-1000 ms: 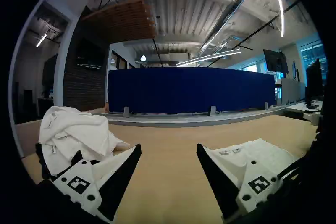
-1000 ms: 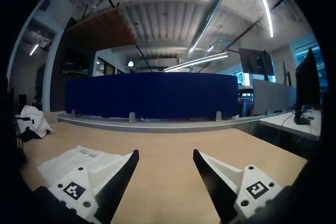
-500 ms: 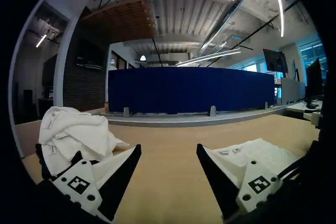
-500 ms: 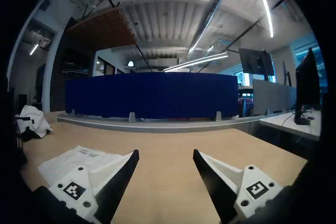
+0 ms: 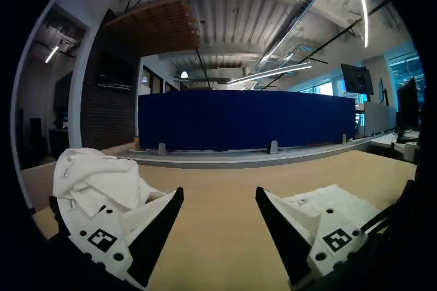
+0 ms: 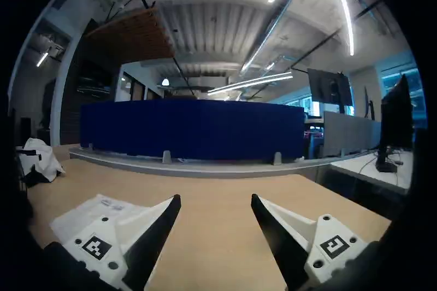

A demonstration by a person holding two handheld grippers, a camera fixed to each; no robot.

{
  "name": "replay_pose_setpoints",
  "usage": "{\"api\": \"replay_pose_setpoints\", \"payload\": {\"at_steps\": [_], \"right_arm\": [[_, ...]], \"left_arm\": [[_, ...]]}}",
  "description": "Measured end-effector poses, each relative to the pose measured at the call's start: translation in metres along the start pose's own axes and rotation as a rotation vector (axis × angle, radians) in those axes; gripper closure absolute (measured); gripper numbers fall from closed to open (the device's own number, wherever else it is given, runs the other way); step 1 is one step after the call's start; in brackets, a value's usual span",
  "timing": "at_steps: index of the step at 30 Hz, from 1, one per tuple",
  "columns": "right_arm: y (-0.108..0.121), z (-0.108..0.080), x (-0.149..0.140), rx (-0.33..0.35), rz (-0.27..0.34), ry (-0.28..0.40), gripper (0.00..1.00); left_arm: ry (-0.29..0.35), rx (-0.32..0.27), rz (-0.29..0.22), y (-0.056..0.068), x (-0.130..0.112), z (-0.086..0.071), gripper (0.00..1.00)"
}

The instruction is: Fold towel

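In the left gripper view, the left claw (image 5: 219,189) gaped wide and empty over the wooden table (image 5: 218,236). A crumpled towel (image 5: 98,182) lay behind its left finger and a flat towel (image 5: 333,201) behind its right. In the right gripper view, the right claw (image 6: 215,197) was equally wide and gripped nothing, with the flat towel behind its left finger.

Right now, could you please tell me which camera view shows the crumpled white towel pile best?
The left gripper view: the crumpled white towel pile sits large and close there, its folds clear. The right gripper view shows the same pile small and far off at the left edge.
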State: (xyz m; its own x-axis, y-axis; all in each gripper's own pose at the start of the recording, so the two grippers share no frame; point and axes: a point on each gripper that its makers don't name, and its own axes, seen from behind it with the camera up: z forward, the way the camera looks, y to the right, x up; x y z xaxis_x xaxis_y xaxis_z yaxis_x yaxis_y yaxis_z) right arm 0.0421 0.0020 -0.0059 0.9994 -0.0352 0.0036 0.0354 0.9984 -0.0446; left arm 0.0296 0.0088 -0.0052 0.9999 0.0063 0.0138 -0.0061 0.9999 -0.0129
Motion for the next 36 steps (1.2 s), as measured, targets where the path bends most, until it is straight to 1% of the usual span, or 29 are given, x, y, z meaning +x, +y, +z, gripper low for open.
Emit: {"api": "replay_pose_setpoints", "payload": {"at_steps": [5, 9, 12, 15, 17, 20, 26, 29, 32, 36], "right_arm": [[0.002, -0.005, 0.04, -0.009, -0.008, -0.007, 0.0], [0.001, -0.009, 0.074, -0.012, -0.014, -0.012, 0.0], [-0.002, -0.012, 0.099, -0.01, -0.012, -0.014, 0.0], [-0.003, -0.012, 0.118, -0.008, -0.007, -0.018, 0.0], [-0.004, -0.012, 0.125, -0.006, -0.004, -0.027, 0.0], [-0.006, -0.011, 0.132, 0.005, -0.01, -0.044, 0.0], [-0.01, -0.007, 0.137, 0.047, -0.04, -0.085, 0.0], [-0.013, -0.007, 0.139, 0.078, -0.059, -0.109, 0.0], [-0.021, -0.011, 0.137, 0.125, -0.089, -0.143, 0.0], [-0.041, -0.019, 0.127, 0.226, -0.139, -0.214, 0.0]], "left_arm": [[-0.018, -0.009, -0.005, 0.007, 0.032, -0.002, 0.02], [-0.04, -0.021, 0.011, 0.015, 0.061, -0.006, 0.02], [-0.057, -0.022, 0.021, 0.015, 0.082, -0.008, 0.02], [-0.075, -0.02, 0.017, 0.014, 0.098, -0.009, 0.02], [-0.09, -0.028, 0.015, 0.015, 0.104, -0.008, 0.02], [-0.11, -0.041, 0.03, 0.017, 0.112, -0.008, 0.02], [-0.159, -0.092, 0.078, 0.024, 0.12, -0.009, 0.02], [-0.18, -0.115, 0.104, 0.026, 0.123, -0.01, 0.02], [-0.201, -0.143, 0.133, 0.03, 0.125, -0.012, 0.02], [-0.247, -0.204, 0.172, 0.04, 0.12, -0.017, 0.02]]}}
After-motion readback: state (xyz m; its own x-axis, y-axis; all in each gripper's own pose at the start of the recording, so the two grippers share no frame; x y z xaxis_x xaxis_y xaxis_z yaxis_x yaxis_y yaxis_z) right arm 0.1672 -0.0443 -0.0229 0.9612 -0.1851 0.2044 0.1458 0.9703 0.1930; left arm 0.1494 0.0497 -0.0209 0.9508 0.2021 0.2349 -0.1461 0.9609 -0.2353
